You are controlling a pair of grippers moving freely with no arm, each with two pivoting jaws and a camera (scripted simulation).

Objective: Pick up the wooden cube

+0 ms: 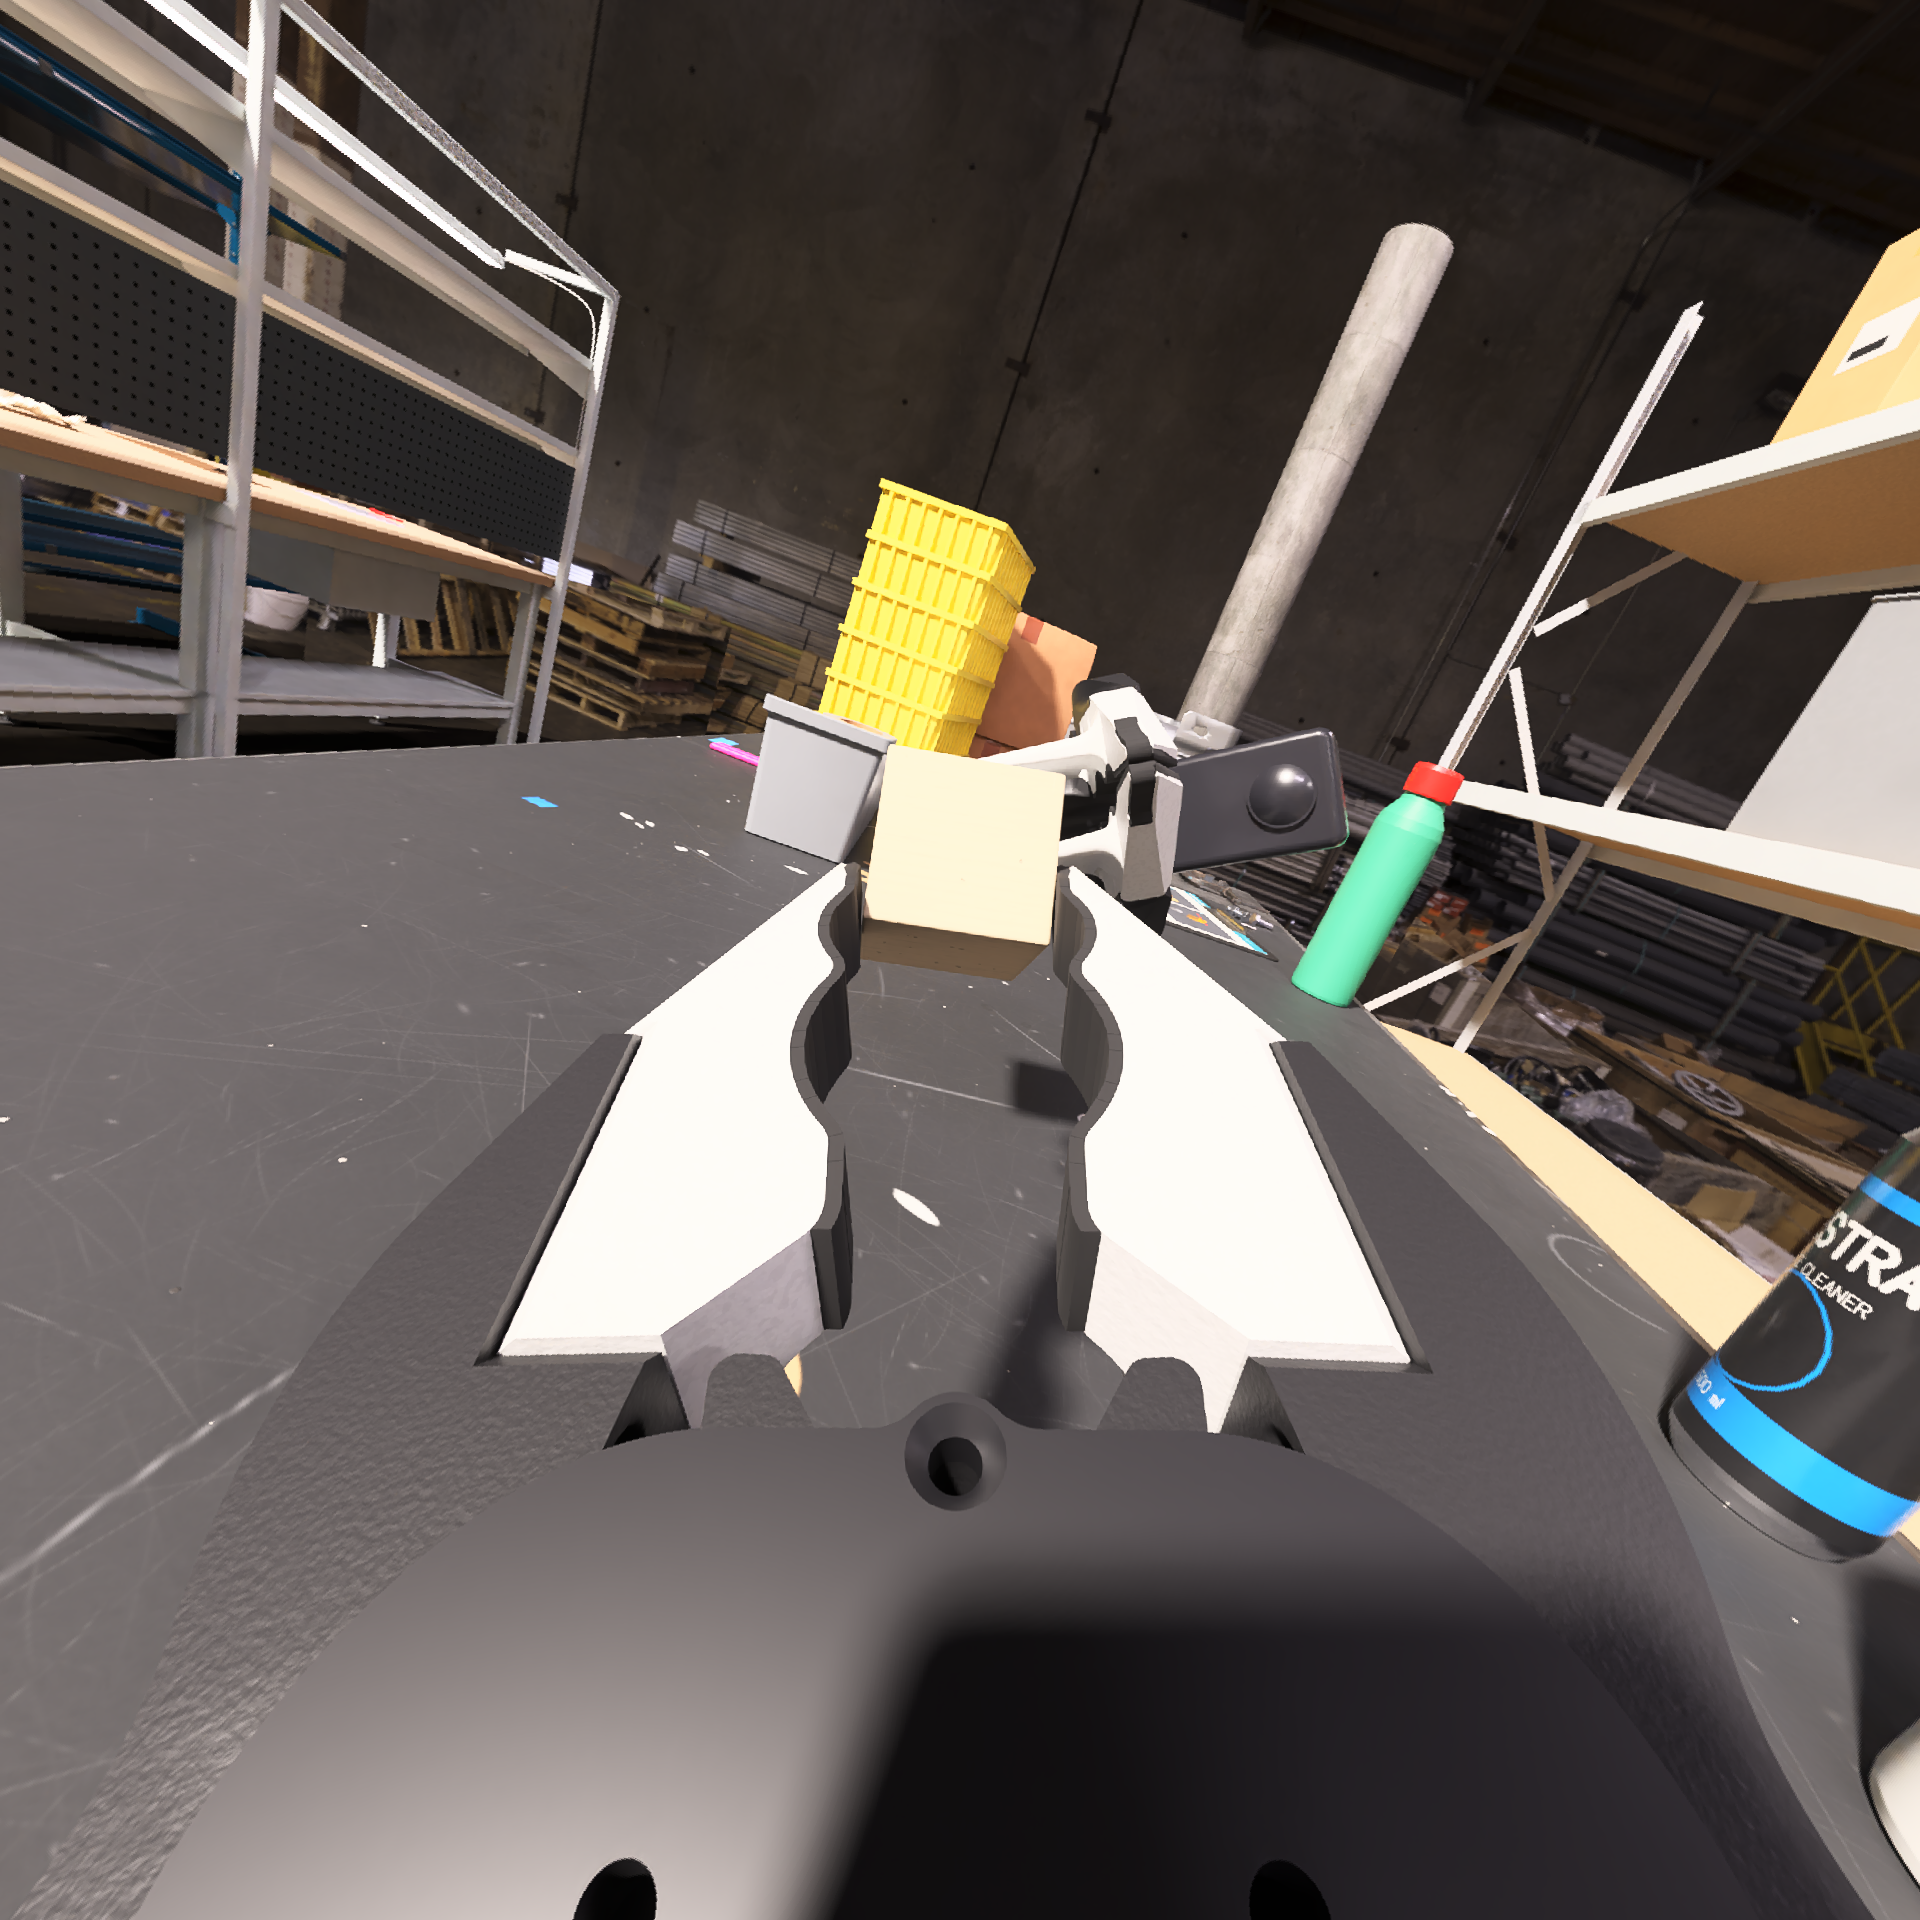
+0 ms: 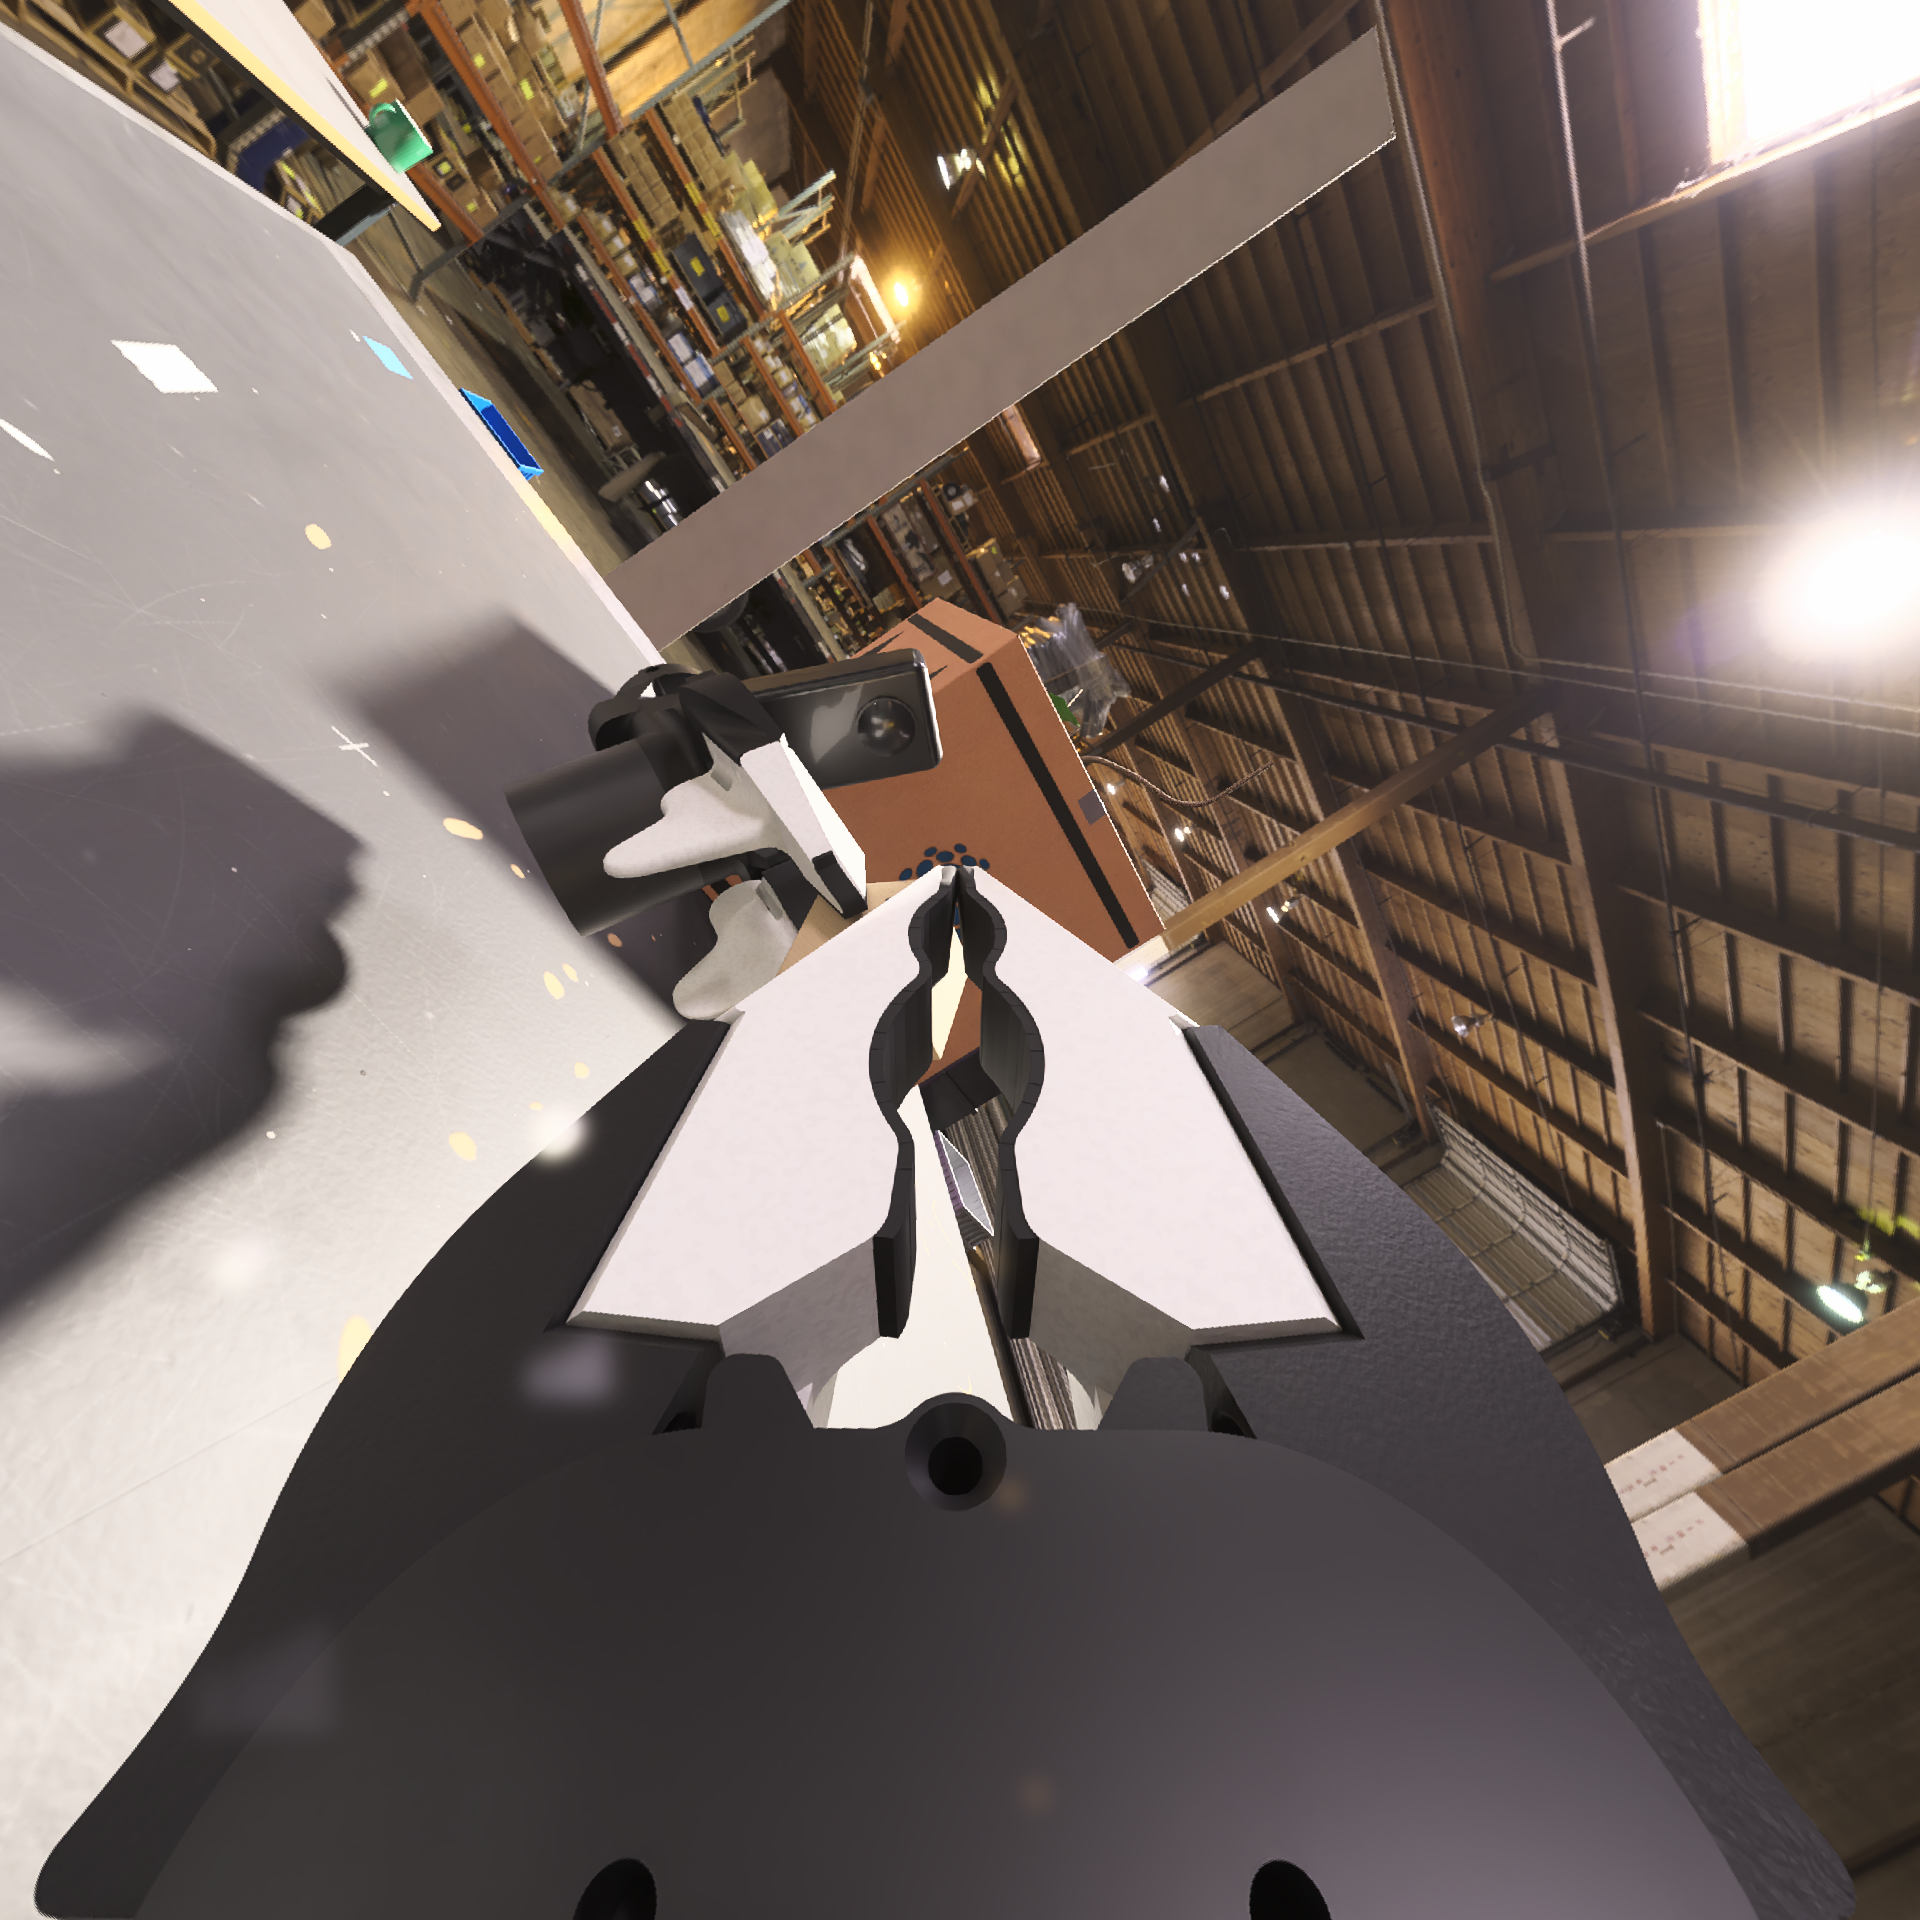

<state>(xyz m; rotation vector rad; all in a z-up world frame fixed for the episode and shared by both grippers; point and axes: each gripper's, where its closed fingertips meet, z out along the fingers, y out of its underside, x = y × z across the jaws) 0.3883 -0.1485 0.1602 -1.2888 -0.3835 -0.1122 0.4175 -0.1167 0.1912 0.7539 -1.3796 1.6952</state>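
Closest to my left gripper [image 1: 961, 894] lies the dark, scratched tabletop [image 1: 312, 1039], flecked with pale spots, in a warehouse of metal shelving [image 1: 312, 343], stacked pallets [image 1: 644, 655] and a concrete pillar [image 1: 1320, 468]. Between my left fingertips sits the wooden cube [image 1: 961, 862] — pinched on both sides and lifted clear of the table, its shadow below. Beyond it stand a grey bin [image 1: 810, 779], yellow crates [image 1: 935, 613] and a green bottle [image 1: 1371, 894]; a black spray can [image 1: 1829, 1382] is at right. My right gripper [image 2: 954, 883] is clenched on nothing, fingertips together — it hangs beside the table, before a brown carton [image 2: 997, 790].
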